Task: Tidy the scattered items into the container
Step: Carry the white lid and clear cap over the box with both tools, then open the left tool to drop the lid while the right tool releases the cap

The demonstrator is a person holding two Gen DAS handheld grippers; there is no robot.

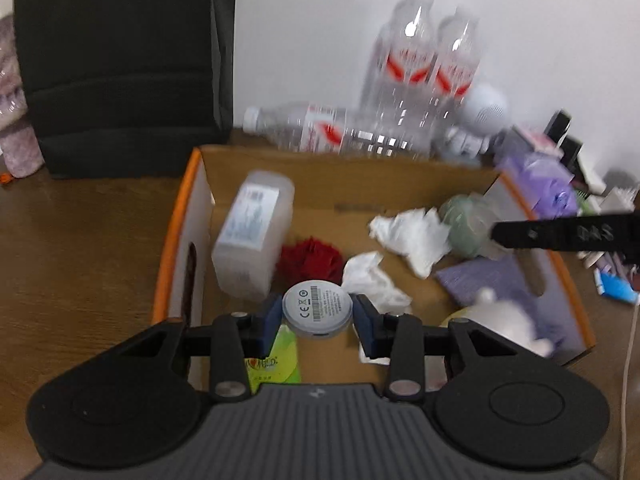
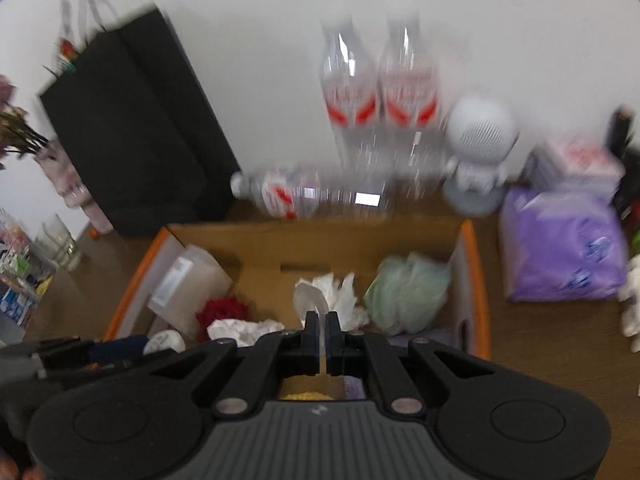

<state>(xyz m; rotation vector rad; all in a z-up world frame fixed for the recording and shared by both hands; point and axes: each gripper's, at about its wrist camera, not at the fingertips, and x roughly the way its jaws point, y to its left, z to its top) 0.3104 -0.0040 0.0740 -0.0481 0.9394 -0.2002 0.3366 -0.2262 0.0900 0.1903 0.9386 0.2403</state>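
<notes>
Where the wooden table meets the white wall, a black bag stands behind the orange-rimmed cardboard box, with three clear water bottles beside it; the box holds a translucent plastic jar, a green mesh puff, crumpled white tissues and a red pompom; the left gripper clamps a round white puck above the box's near edge; the right gripper hovers over the tissues, fingers almost touching, with nothing seen between them.
</notes>
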